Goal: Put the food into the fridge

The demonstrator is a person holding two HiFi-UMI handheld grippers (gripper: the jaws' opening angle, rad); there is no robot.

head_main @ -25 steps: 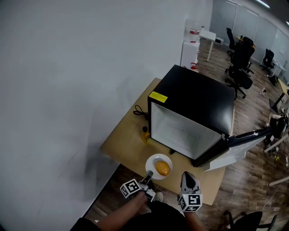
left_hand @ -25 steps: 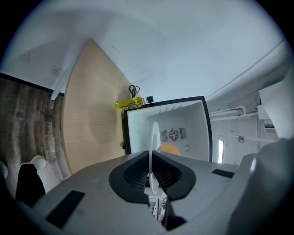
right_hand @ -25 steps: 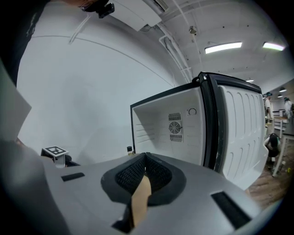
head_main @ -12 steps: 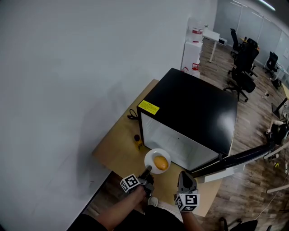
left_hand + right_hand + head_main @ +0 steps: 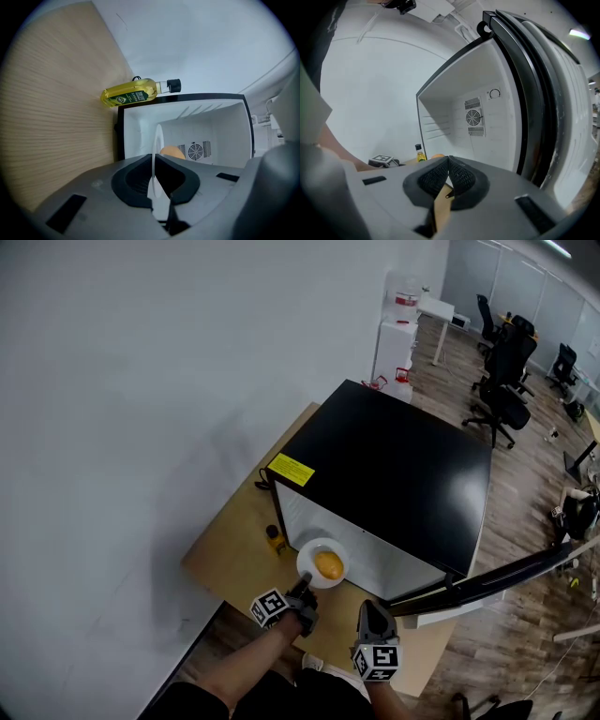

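A white plate (image 5: 309, 554) carries an orange fruit (image 5: 328, 565), seen again as an orange fruit (image 5: 171, 152) in the left gripper view. My left gripper (image 5: 302, 592) is shut on the plate's near rim (image 5: 156, 140) and holds it at the mouth of the open black fridge (image 5: 394, 465). The fridge's white inside (image 5: 206, 126) with a fan grille lies straight ahead of the plate. My right gripper (image 5: 373, 620) hangs just right of the left one, shut and empty, its jaws (image 5: 448, 174) pointing at the fridge's inside (image 5: 459, 117).
A yellow oil bottle (image 5: 275, 539) stands on the wooden table (image 5: 230, 549) left of the fridge, shown lying sideways as the oil bottle (image 5: 136, 91) in the left gripper view. The fridge door (image 5: 497, 573) swings open to the right. A white wall is at left; office chairs stand far back.
My left gripper has carried the plate with the fruit forward, up to the fridge opening. The right gripper has come along beside it.
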